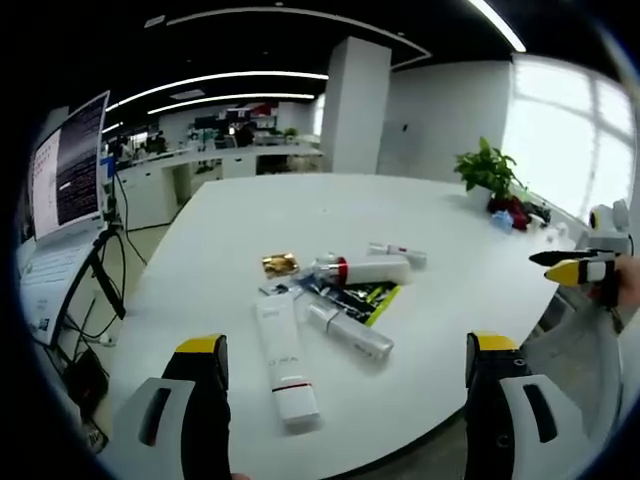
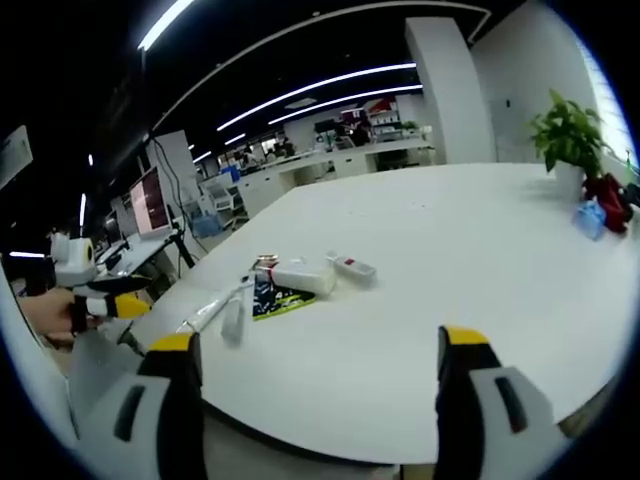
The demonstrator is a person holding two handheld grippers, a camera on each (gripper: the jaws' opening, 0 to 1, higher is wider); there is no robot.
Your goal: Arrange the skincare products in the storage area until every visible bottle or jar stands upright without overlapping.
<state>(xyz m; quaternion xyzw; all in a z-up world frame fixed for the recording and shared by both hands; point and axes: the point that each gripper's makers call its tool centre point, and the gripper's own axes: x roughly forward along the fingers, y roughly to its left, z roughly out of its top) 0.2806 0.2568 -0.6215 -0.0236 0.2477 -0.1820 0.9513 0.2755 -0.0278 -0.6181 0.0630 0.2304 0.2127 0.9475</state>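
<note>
Left gripper view: tubes (image 1: 285,360), bottles (image 1: 362,270) lying flat on table (image 1: 230,230).

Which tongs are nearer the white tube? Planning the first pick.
Left. The left tongs face the white tube, lying just ahead; the right tongs sit farther back, off to its side.

Bright window glare, ceiling strips, fisheye-warped edges.

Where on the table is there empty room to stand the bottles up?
The white table is bare beyond the pile, toward the potted plant, and wide open on the plant side in the right gripper view. It is crowded in the middle, where the white tube, the gold jar and the red-banded bottle lie close together.
</note>
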